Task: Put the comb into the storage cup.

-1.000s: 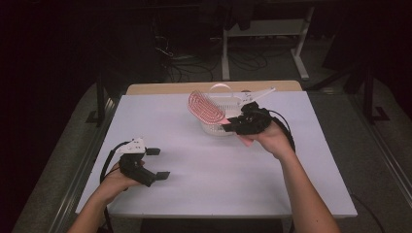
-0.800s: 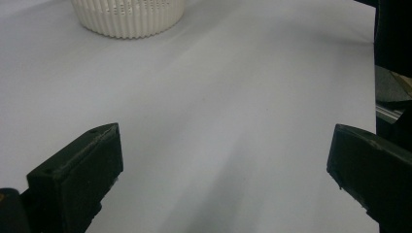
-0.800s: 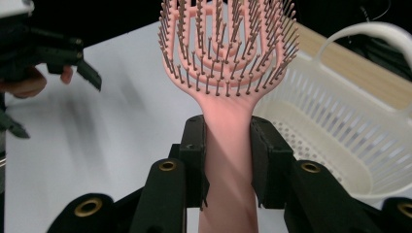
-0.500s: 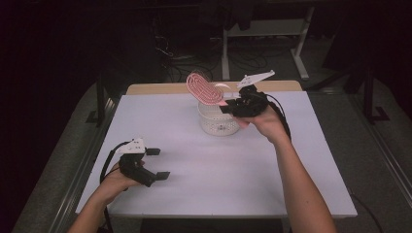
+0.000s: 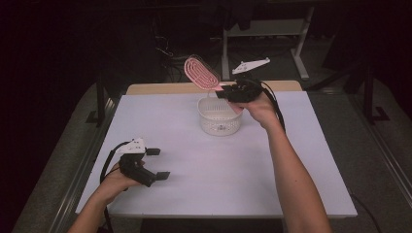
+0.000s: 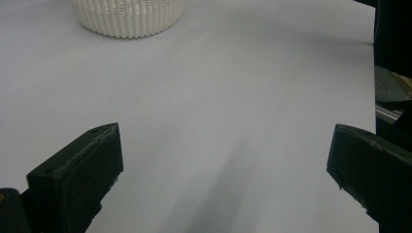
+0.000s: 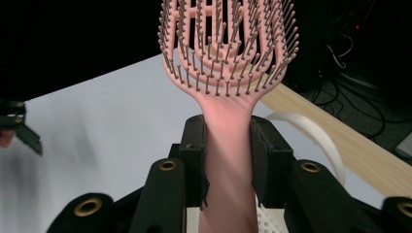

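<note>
A pink vented hairbrush (image 5: 200, 72) (image 7: 228, 58) hangs in the air above a round white slotted basket (image 5: 219, 115) at the table's far middle. My right gripper (image 5: 227, 91) (image 7: 226, 141) is shut on the brush's handle, with both black jaws pressed against it. The brush head points up and to the left, over the basket's far rim. My left gripper (image 5: 158, 163) (image 6: 223, 179) rests low at the table's near left, open, with nothing but bare tabletop between its jaws. The basket's ribbed wall (image 6: 128, 17) stands far ahead of it.
The white tabletop (image 5: 214, 165) lies on a wooden board (image 5: 160, 88) that sticks out at the far edge. Metal rails (image 5: 85, 160) run along the sides. A white stand (image 5: 265, 29) and cables lie in the dark beyond the table.
My right gripper has lifted the pink brush up and away from the basket's rim, toward the far side. The basket now stands upright on the table. The left gripper has stayed put.
</note>
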Action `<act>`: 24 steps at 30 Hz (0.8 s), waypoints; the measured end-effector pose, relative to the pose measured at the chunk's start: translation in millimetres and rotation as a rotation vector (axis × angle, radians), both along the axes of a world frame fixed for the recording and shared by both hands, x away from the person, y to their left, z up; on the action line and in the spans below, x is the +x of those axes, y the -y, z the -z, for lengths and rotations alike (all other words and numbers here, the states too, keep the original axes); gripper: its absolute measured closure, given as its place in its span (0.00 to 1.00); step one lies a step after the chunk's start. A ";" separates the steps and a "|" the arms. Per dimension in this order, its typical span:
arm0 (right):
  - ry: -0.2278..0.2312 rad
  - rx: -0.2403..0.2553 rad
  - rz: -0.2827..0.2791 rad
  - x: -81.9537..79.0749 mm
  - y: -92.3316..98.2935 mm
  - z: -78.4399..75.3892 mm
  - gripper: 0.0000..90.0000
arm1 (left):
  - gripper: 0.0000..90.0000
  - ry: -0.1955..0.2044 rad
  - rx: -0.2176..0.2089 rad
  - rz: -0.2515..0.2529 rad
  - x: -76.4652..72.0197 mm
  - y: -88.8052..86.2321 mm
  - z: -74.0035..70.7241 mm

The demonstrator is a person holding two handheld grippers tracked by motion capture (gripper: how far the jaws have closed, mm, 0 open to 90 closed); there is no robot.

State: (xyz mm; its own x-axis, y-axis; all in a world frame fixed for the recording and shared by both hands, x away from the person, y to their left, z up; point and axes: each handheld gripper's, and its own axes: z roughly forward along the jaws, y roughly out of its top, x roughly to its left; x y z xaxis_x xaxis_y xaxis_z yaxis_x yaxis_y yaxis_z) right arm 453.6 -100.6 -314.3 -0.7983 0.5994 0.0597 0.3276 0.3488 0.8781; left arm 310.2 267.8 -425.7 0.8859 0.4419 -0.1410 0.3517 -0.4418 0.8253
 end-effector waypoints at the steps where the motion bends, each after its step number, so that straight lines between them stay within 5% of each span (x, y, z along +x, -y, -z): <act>1: -0.001 0.003 -0.001 2.7 -1.3 1.0 0.76 | 0.00 -0.001 0.000 0.001 0.0 -0.2 -0.1; 24: -0.024 -0.037 -0.020 31.6 -24.4 34.7 0.76 | 0.00 -0.003 -0.008 -0.001 0.8 -1.3 0.3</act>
